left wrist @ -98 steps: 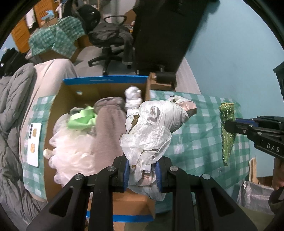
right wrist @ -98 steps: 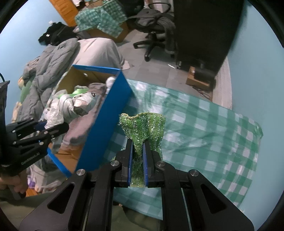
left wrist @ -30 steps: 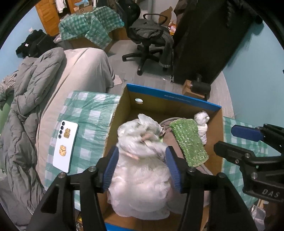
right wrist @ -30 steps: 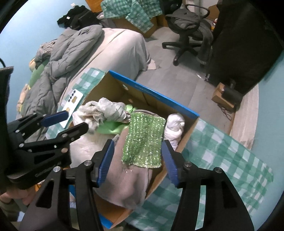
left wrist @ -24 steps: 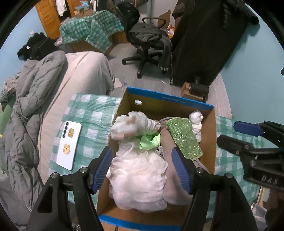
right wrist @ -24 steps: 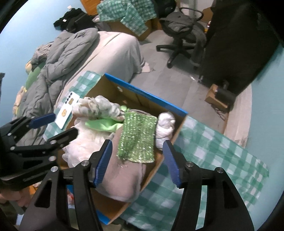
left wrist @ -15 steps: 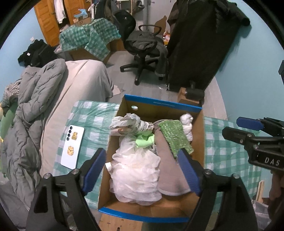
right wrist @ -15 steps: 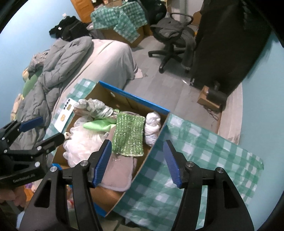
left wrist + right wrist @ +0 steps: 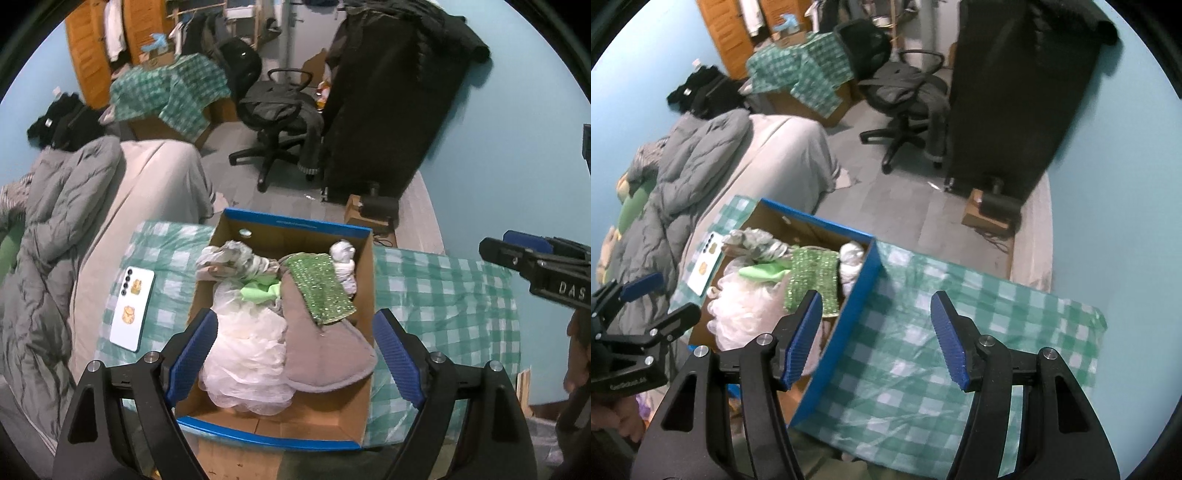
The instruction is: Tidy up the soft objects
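Two grippers hang tilted steeply down over the green-checked bench (image 9: 923,369) — the left gripper (image 9: 293,354) above the blue-edged cardboard box (image 9: 295,225), its fingers (image 9: 194,350) spread wide and empty; the right gripper (image 9: 875,336) beside the box, fingers (image 9: 947,339) apart, holding nothing. Inside lie white netting (image 9: 247,354), grey cloth (image 9: 321,354) and a sparkly green cloth (image 9: 321,288).

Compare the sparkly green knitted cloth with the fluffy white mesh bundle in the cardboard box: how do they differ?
The sparkly green knitted cloth is flat, rectangular and glittery; the fluffy white mesh bundle is puffy, rounded and translucent. The cloth lies on a grey fabric; the bundle fills the box's near left. Both lie inside the cardboard box.
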`<state>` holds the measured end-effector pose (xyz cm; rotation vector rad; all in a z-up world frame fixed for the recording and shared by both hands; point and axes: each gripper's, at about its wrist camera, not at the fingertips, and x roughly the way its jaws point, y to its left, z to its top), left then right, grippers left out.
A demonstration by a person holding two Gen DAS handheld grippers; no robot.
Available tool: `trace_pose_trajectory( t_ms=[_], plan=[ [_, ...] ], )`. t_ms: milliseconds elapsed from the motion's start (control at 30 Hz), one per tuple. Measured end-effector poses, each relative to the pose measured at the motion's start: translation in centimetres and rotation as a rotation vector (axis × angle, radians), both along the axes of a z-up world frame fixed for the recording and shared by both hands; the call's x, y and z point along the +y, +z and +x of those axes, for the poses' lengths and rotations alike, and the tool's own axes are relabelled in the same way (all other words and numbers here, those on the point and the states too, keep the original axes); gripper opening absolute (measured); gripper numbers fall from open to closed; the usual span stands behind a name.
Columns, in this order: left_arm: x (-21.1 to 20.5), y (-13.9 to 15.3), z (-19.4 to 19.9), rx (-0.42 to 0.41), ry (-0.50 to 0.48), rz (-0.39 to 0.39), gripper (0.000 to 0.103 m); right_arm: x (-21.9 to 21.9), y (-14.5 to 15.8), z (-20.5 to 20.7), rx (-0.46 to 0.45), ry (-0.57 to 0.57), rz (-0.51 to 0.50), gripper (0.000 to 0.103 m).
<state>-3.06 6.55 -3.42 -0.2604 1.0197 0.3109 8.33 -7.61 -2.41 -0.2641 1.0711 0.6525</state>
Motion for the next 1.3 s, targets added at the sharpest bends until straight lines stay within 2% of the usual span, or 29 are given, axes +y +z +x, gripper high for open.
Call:
trace_pose_trajectory(
  t_ms=[133, 233, 367, 667, 1033, 1300],
  plan=[
    [-0.8, 0.8, 0.1, -0.005, -0.023, 0.02, 0.088, -2.2, 0.4, 0.0, 0.001, -0.05, 0.007, 0.06],
    [-1.1, 1.2, 0.1, -0.014, -0.021, 0.001, 0.092, -3.4, 0.7, -0.1, -0.003, -0.08, 0.008, 0.06],
    [-1.5, 1.5, 0.2, -0.015, -0.022, -0.029, 0.092, -5.0, 1.1, -0.1, -0.006, -0.116, 0.015, 0.06],
    [-1.4, 2.0, -0.1, -0.027, 0.02, -0.001, 0.092, -7.2, 1.3, 0.2, 0.004, -0.177, 0.039, 0.06],
    [-3.1, 2.4, 0.9, 0.009, 0.0, 0.051, 0.092, -8.2, 1.0, 0.5, -0.001, -0.189, 0.033, 0.06],
    [-3.6, 2.1, 1.4, 0.023, -0.009, 0.039, 0.092, -8.5, 0.9, 0.6, -0.004, -0.187, 0.028, 0.06]
  ],
)
